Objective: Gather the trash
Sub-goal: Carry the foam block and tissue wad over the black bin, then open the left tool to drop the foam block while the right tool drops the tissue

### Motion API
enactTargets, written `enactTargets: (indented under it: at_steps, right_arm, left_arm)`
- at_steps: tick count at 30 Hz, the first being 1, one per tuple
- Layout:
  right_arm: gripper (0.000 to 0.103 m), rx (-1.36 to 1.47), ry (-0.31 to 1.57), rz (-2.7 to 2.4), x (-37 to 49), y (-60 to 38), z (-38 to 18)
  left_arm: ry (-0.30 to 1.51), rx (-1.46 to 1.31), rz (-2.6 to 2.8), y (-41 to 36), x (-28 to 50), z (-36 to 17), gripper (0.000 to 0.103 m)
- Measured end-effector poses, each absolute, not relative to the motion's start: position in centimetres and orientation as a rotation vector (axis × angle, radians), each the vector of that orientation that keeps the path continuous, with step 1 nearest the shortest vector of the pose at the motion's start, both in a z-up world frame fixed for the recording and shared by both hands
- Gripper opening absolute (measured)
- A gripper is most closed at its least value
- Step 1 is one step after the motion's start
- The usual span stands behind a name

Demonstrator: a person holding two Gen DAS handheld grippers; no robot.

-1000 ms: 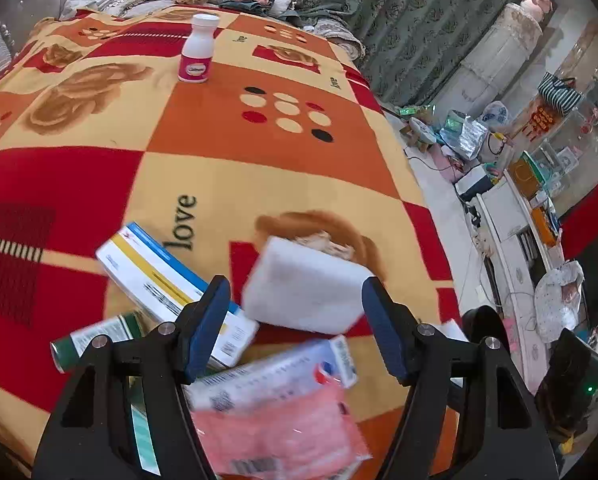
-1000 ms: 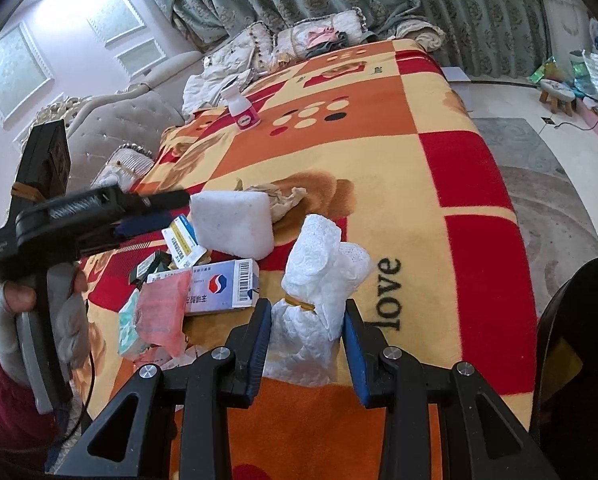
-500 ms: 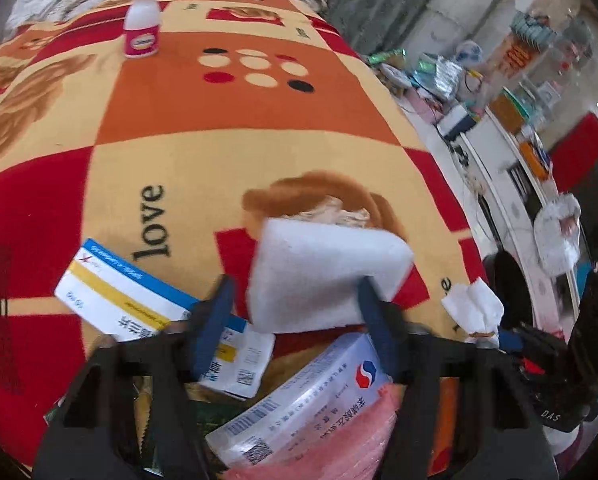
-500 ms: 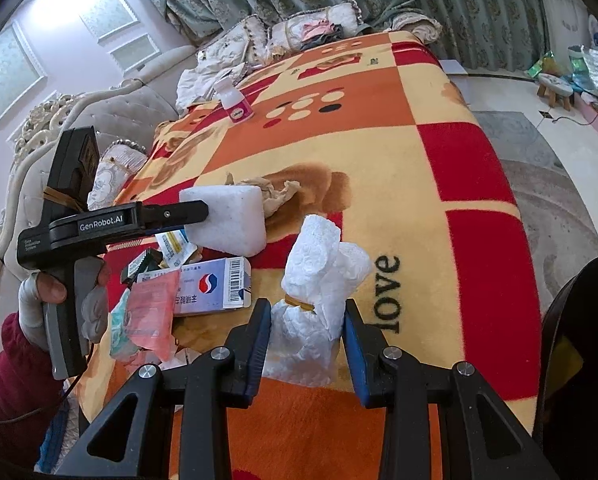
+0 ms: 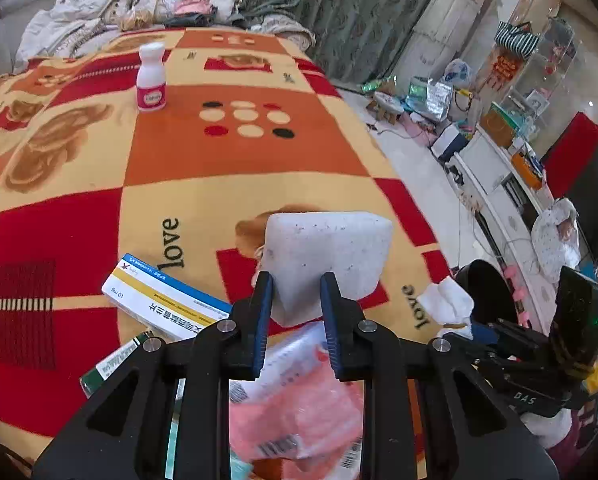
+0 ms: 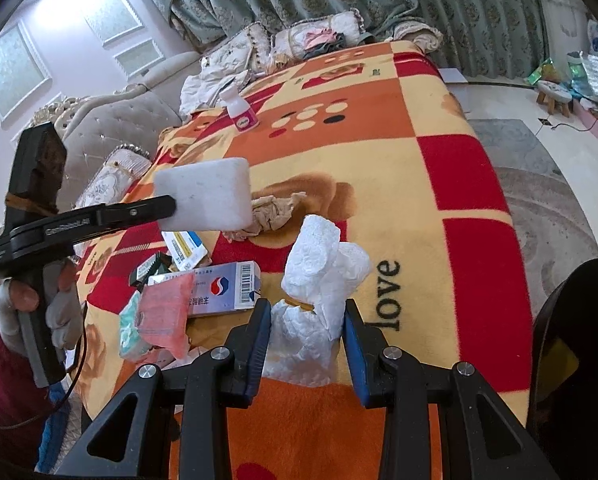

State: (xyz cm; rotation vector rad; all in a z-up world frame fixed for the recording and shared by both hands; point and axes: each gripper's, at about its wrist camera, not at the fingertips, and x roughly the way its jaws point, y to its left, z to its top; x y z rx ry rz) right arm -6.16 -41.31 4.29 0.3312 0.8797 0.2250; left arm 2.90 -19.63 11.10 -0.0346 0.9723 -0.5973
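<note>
On the left, our left gripper [image 5: 295, 312] is closing its fingers on the near edge of the white foam block [image 5: 327, 256], which we judge already lifted clear of the bed's blanket [image 5: 219, 196]. The grip takes only a narrow strip of soft foam, so we should let the fingers finish squeezing before carrying it, and keep the block level over the medicine boxes [image 6: 223, 288] and pink packet [image 6: 167, 312] below. To the right, our right gripper [image 6: 305, 336] is clamped on the white tissue bundle [image 6: 319, 292], which stands on the blanket; we hold it steady so nothing spills.
</note>
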Motion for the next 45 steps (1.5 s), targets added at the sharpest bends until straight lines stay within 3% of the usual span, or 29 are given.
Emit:
enactTargets:
  at_steps: [12, 33, 45]
  right_arm:
    - [0.034, 0.331, 0.823, 0.146, -9.4, -44.7, 6.4]
    - [0.034, 0.358, 0.819, -0.101, -15.4, -54.6, 5.9]
    - [0.034, 0.396, 0.834, -0.148, -16.4, -57.6, 4.9]
  left_arm:
    - [0.903, 0.034, -0.643, -25.8, -3.0, 13.5, 0.022]
    - [0.956, 0.128, -0.734, -38.3, -8.5, 10.2, 0.022]
    - [0.995, 0.130, -0.745, -41.6, -8.6, 8.4, 0.022]
